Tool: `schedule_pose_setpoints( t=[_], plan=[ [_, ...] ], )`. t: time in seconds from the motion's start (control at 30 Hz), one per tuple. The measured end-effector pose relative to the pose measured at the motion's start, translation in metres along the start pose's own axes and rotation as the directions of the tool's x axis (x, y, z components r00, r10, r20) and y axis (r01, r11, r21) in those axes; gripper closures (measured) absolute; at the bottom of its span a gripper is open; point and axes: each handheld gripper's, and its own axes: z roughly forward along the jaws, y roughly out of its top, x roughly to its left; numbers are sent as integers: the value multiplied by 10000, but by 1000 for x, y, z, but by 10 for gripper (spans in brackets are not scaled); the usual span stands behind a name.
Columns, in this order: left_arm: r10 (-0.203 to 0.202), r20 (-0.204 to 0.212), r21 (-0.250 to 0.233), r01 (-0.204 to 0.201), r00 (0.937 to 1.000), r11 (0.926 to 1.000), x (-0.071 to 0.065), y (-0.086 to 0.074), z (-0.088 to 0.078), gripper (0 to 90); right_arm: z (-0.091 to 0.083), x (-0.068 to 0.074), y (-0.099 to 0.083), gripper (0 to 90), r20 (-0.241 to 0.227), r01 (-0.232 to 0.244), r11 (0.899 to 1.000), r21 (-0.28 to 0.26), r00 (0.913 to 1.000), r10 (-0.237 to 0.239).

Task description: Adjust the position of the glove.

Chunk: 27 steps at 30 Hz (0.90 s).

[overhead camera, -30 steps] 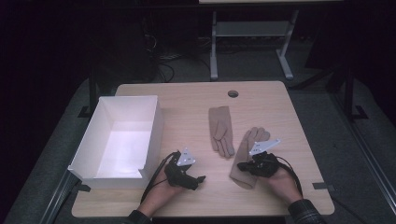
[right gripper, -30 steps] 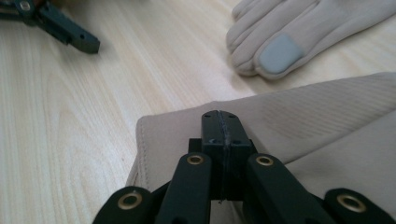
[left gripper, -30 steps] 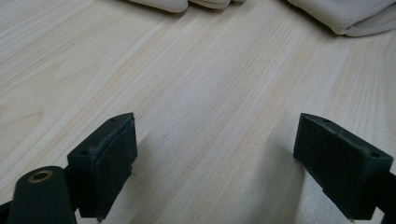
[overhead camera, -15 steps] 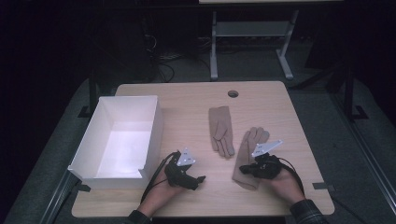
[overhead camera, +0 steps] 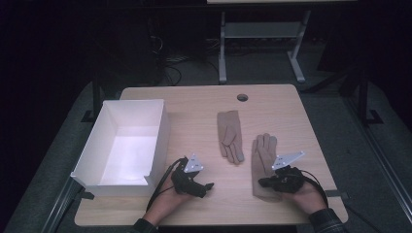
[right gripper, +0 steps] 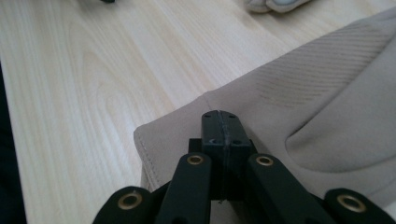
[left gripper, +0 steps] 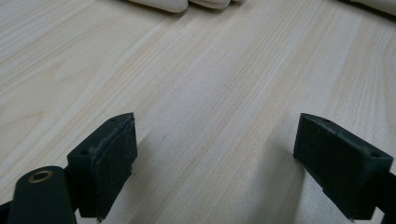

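High view: two gloves (one under the closed right gripper), left gripper apart.

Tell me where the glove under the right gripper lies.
In the high view, that glove lies on the table's right front part, fingers pointing away, beside the other glove, its cuff under the right gripper.

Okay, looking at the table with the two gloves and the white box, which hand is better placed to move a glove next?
Probably the right. The right gripper sits shut on the cuff end of the nearer glove. The left gripper is open over bare table, beside the white box.
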Motion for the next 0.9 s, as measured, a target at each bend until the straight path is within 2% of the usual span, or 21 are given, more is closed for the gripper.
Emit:
schedule_pose_setpoints(
  t=[0.4,0.57,0.73,0.9],
  plan=[
    [0,-1,-1,0,10000,10000,0,0,0,128,-8,8,-10,900,-289,223,9997,66,9993,-221],
    [17,-8,-3,-17,10000,10000,0,0,0,128,-17,6,-8,892,-251,227,9991,-368,9994,-237],
    [6,-3,-1,-6,10000,10000,0,0,0,128,-26,-3,-9,866,93,47,9971,-761,9999,-40],
    [-2,0,-2,2,10000,10000,0,0,0,128,-32,-12,-11,745,778,-224,9931,-1155,9965,315]
  ],
)
